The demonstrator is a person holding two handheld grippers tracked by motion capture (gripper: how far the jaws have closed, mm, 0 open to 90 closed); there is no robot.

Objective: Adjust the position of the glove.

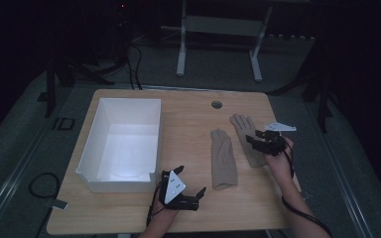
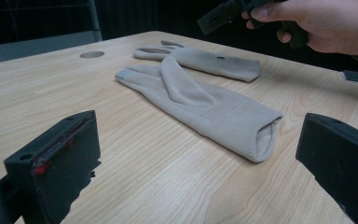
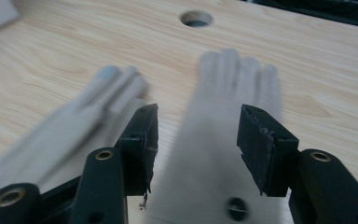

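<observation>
1. Wooden table (image 1: 188, 208) seen from above; white open box (image 1: 121, 144) on its left half, round grommet hole (image 1: 217, 104) near the far edge
2. Two beige gloves lie flat on the right half, side by side, apart; near glove (image 1: 222, 157) left of far glove (image 1: 245, 136), fingers of both pointing away from the person
3. Left gripper (image 1: 191, 184) low at the front edge, between the box corner and the near glove's cuff; jaws spread wide, nothing between them; grey three-cornered plate on top
4. Left gripper view: near glove (image 2: 200, 105) lies ahead between the two black jaws, cuff opening facing the camera, not touched; far glove (image 2: 205, 60) behind it; right hand (image 2: 317, 23) at top right holding its gripper
5. Right gripper (image 1: 258, 141) hovers over the far glove's lower part; jaws apart, holding nothing
6. Right gripper view: far glove (image 3: 223, 154) directly below between the parted jaws, blurred; near glove (image 3: 74, 121) to the left, also blurred; contact with cloth cannot be told
</observation>
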